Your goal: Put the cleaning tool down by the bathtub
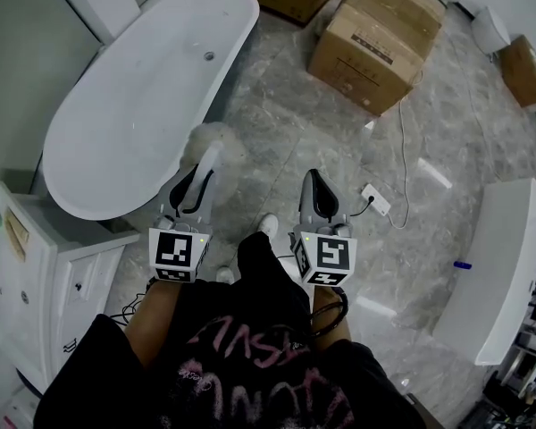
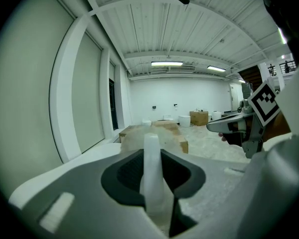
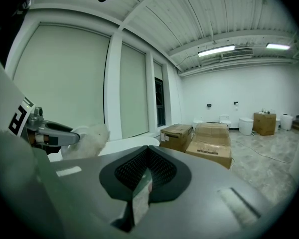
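Observation:
The white bathtub (image 1: 143, 105) lies at the upper left of the head view. My left gripper (image 1: 199, 181) hovers just off its near end, shut on the cleaning tool's white handle (image 2: 151, 173). The tool's fluffy pale head (image 1: 218, 144) sticks out past the jaws, over the floor beside the tub wall. In the left gripper view the head (image 2: 139, 136) shows beyond the handle. To the right, level with the left one, my right gripper (image 1: 314, 179) is shut and holds nothing. From the right gripper view (image 3: 145, 171) the fluffy head (image 3: 92, 139) and the tub rim (image 3: 127, 146) appear at left.
Large cardboard boxes (image 1: 375, 34) stand on the marble floor behind the tub. A white cabinet (image 1: 36, 275) is at the near left. A power strip (image 1: 375, 199) with its cable lies right of my grippers. A long white fixture (image 1: 509, 266) fills the right side.

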`<action>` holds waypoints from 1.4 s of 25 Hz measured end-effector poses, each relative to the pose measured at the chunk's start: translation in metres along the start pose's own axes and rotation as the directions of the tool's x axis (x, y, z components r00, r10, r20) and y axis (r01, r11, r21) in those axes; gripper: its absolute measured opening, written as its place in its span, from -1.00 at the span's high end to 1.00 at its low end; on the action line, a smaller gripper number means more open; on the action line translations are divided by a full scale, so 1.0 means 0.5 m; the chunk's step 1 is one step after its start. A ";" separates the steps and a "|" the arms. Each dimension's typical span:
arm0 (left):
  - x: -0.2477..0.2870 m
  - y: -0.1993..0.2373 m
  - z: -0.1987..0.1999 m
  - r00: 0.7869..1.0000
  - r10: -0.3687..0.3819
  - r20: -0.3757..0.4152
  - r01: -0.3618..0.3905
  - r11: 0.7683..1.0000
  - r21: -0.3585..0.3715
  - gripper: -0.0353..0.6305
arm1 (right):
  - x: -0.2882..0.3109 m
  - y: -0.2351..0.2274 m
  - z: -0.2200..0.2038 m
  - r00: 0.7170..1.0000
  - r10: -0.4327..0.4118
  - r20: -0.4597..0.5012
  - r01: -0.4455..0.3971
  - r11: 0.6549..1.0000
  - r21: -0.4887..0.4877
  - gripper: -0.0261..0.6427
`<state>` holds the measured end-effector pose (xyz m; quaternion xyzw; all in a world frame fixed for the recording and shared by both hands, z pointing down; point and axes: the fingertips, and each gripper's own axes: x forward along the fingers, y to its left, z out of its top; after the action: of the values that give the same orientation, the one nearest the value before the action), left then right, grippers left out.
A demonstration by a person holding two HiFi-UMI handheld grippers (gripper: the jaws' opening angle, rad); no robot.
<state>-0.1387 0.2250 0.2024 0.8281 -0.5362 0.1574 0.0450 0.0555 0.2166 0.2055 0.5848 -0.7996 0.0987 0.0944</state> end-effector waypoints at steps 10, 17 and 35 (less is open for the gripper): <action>0.122 -0.020 0.068 0.999 0.050 -0.021 -0.049 0.998 0.042 0.61 | 0.112 -0.098 0.045 0.997 0.080 -0.004 -0.080 0.997 0.013 0.88; 0.145 -0.020 0.081 0.998 0.065 -0.022 -0.065 0.997 0.035 0.61 | 0.138 -0.112 0.039 0.996 0.091 -0.003 -0.091 0.995 0.037 0.88; 0.302 0.007 0.062 0.999 -0.023 -0.044 0.022 1.000 -0.019 0.61 | 0.225 -0.166 0.019 0.998 0.012 -0.062 -0.009 0.999 0.050 0.89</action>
<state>-0.0785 0.0842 0.2195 0.8299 -0.5272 0.1700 0.0663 0.1009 0.0861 0.2301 0.5794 -0.7966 0.1375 0.1042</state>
